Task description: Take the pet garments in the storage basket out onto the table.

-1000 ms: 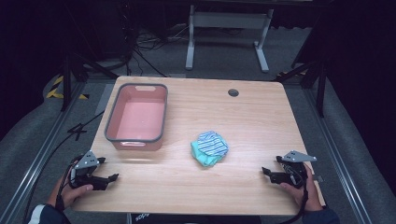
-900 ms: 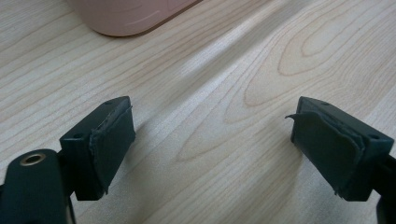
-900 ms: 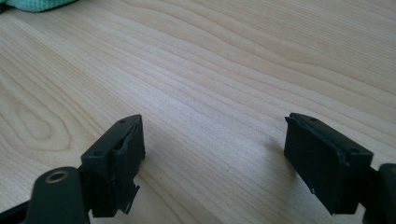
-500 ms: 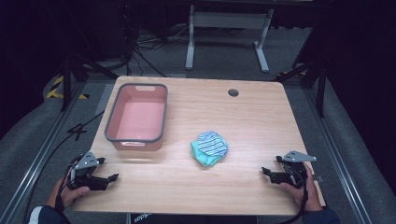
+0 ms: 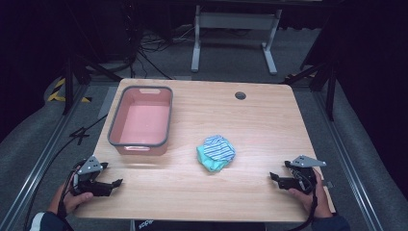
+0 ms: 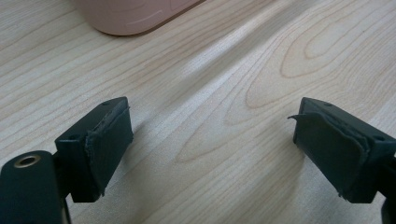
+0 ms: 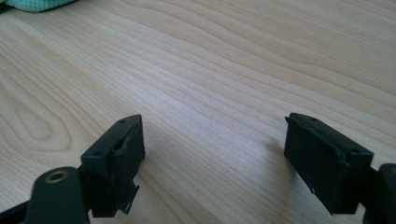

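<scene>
Two hand-held grippers spread wide, left hand-held gripper (image 6: pixel 212 149) near pink bin (image 6: pixel 135 14)

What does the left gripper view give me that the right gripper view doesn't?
The left gripper view catches the rounded lower corner of the pink bin at its top edge, beyond the left gripper. The right gripper view instead catches an edge of the green cloth bundle at its top left corner, beyond the right gripper. Both show wide-open jaws with nothing between them, low over bare wooden table.
</scene>
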Tool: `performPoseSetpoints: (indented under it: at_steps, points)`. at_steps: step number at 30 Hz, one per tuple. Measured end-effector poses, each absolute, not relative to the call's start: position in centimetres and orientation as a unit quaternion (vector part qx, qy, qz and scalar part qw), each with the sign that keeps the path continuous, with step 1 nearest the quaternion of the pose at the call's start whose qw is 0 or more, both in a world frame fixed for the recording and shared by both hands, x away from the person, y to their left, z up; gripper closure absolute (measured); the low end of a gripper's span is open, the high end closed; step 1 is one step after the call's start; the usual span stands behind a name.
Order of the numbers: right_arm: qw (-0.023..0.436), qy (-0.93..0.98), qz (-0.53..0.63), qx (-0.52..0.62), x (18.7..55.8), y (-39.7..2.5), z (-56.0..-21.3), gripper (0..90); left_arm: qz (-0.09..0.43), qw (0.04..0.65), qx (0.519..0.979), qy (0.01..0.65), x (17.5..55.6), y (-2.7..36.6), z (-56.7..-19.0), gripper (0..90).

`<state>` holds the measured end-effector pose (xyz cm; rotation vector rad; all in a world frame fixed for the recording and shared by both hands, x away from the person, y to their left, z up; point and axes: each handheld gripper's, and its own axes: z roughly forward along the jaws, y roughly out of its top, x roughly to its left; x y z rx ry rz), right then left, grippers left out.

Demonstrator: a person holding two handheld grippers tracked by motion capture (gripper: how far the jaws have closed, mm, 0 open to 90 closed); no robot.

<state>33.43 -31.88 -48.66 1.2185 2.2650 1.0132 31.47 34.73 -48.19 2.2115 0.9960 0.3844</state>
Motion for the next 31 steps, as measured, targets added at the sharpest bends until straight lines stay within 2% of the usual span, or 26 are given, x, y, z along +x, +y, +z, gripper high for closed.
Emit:
performPoseSetpoints:
  at_steps: [31]
  points:
    - [0.187, 0.805, 0.360, 0.433, 33.43, -31.91, -48.65, 20.7, 0.152, 0.334, 0.844, 0.391, 31.66, 34.37, -48.28, 8.5]
